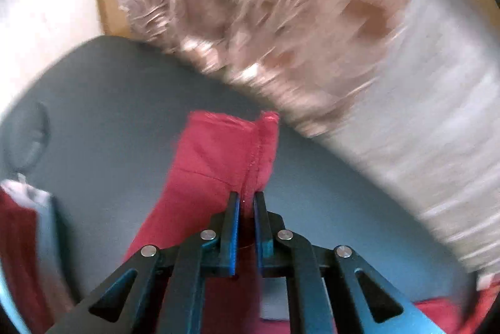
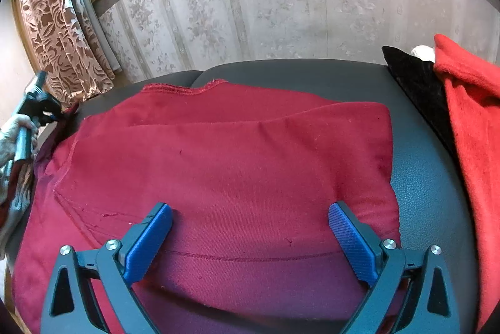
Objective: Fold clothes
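dark leather seat (image 2: 431, 177) under crimson garment (image 2: 237, 165), perhaps a cushion (image 2: 418, 84)

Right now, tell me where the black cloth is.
In the right wrist view, the black cloth lies at the right, on the dark seat, between the dark red garment and the bright red fabric.
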{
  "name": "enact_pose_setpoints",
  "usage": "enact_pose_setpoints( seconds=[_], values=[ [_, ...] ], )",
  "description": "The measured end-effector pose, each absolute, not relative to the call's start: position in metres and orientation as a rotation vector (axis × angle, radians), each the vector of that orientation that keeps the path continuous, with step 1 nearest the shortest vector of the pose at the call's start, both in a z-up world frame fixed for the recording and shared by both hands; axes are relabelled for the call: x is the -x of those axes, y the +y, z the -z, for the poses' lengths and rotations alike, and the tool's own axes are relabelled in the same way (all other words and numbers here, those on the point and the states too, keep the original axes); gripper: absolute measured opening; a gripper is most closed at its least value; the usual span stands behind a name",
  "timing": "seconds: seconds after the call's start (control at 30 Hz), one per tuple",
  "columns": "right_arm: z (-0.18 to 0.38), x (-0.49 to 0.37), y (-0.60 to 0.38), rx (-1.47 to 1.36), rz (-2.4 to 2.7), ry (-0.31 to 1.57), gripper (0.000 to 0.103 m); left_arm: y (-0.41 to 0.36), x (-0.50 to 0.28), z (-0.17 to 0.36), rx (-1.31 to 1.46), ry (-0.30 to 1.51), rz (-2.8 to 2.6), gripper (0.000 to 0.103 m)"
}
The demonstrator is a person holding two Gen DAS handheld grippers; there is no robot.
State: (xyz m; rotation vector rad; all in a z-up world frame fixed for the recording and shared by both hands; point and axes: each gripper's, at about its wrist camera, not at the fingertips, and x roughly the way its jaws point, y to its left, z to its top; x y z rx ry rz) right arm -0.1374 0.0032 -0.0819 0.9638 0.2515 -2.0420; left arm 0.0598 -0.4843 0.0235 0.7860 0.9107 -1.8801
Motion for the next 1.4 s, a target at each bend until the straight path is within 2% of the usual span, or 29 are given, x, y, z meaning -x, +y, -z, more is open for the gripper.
enact_pose_setpoints(
  seconds=[0.1,0.23,0.37,0.47,0.6,0.7,0.87,1.03,1.13,1.23,1.3,1.4],
  values=[
    [0.082,0.138,0.003,-0.965,2.041,0.255,0.102,-0.457,-0.056,-0.060,-0.646,1.001,2.087,0.007],
    [0.081,0.138,0.002,-0.966,2.041,0.261,0.102,-0.394,-0.036,-0.103,-0.558,1.033,2.362,0.007],
    [0.081,0.139,0.001,-0.967,2.041,0.268,0.102,-0.326,-0.007,-0.112,-0.609,0.999,2.564,0.007],
    [0.081,0.139,0.001,-0.969,2.041,0.270,0.102,-0.274,0.013,-0.096,-0.717,0.940,2.644,0.007],
    [0.080,0.140,0.001,-0.971,2.038,0.272,0.102,-0.233,0.030,-0.048,-0.878,0.976,2.655,0.008],
    [0.080,0.141,0.002,-0.973,2.034,0.268,0.103,-0.205,0.023,-0.018,-0.949,1.001,2.632,0.016],
    [0.079,0.142,0.004,-0.978,2.021,0.239,0.103,-0.199,-0.027,0.004,-0.833,1.111,2.579,0.019],
    [0.073,0.148,0.009,-1.005,1.986,0.176,0.103,-0.204,-0.086,0.015,-0.758,1.088,2.511,0.020],
    [0.052,0.147,0.011,-1.010,1.956,0.068,0.095,-0.213,-0.108,0.024,-0.760,1.046,2.471,0.021],
    [0.029,0.146,-0.009,-0.996,1.868,-0.049,0.095,-0.218,-0.117,0.041,-0.793,1.050,2.424,0.021],
    [0.021,0.145,-0.033,-1.005,1.829,-0.024,0.093,-0.221,-0.127,0.053,-0.770,1.100,2.429,0.021],
    [0.039,0.137,-0.071,-1.074,1.793,0.076,0.081,-0.233,-0.138,0.061,-0.697,1.253,2.435,0.020]
  ],
)
